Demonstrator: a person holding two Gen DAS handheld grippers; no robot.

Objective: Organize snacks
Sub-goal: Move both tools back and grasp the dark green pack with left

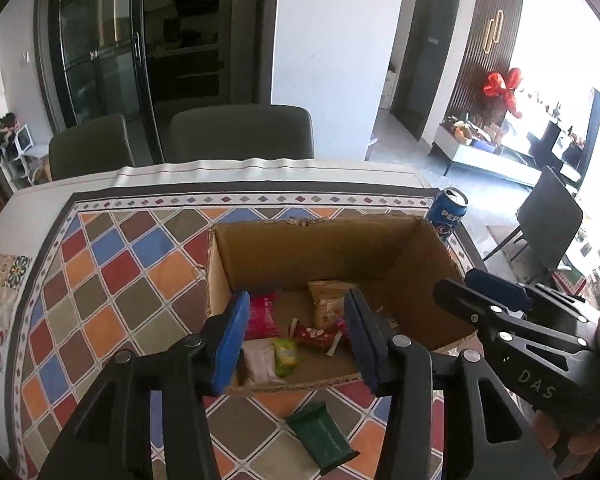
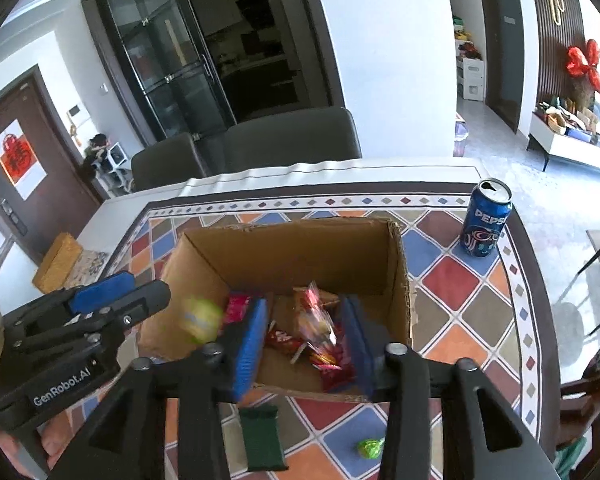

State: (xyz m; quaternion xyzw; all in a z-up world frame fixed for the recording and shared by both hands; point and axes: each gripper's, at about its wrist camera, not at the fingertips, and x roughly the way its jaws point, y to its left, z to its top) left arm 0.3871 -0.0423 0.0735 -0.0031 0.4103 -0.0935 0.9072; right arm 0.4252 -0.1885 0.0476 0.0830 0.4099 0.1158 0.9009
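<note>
Currently, both grippers hang over the open cardboard box (image 1: 336,248) on the patterned tablecloth (image 1: 112,280). The left gripper (image 1: 296,340) is spread wide and empty. The right gripper (image 2: 306,340) is also wide, with a blurred red snack packet (image 2: 318,320) between its pads (contact cannot be confirmed). Several snacks lie inside the box; a green packet (image 1: 320,434) lies outside, near its front wall. A Pepsi can (image 2: 486,220) stands to the right.
</note>
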